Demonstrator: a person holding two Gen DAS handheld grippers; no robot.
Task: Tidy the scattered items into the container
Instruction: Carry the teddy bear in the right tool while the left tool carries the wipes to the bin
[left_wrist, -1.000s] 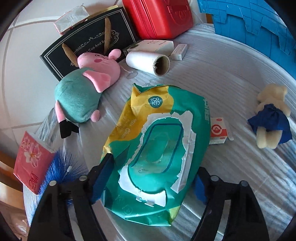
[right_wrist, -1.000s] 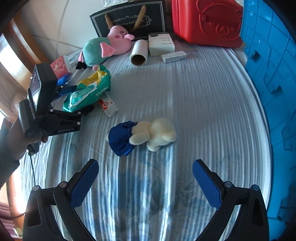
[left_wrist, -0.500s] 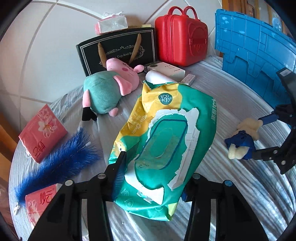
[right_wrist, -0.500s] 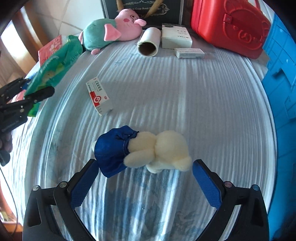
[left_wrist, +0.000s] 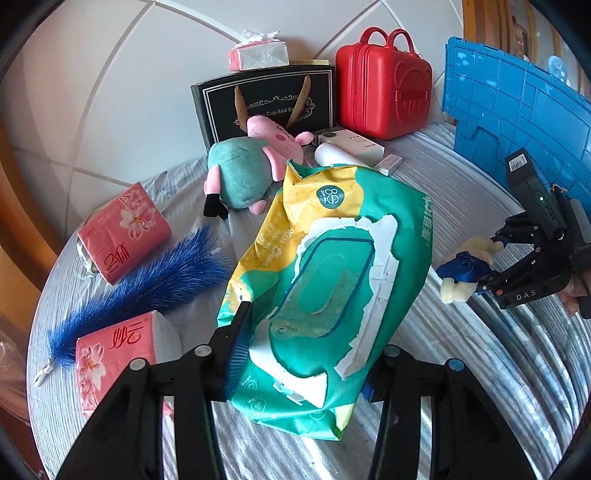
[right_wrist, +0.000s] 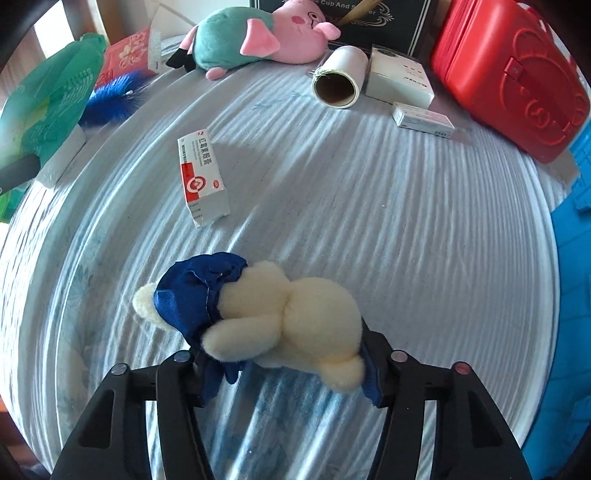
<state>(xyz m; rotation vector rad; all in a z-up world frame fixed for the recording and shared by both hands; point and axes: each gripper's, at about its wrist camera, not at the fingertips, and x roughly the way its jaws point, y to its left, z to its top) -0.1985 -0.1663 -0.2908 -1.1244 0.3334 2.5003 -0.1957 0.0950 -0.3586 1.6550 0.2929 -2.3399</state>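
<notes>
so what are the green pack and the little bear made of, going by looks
Green pack: thin glossy plastic film, judging by the creases, sheen and a torn white label around its flap. Little bear: soft cream plush with fuzzy pile, wearing a shiny, satin-like blue cloth; stuffing cannot be seen.

The left hand-held gripper has matte black, angular fingers with round silver screw heads and ribbed blue pads. The right hand-held gripper is built alike, one screw at 3 o'clock reddish. From the left camera its black body bears white "DAS" lettering and a green light.
</notes>
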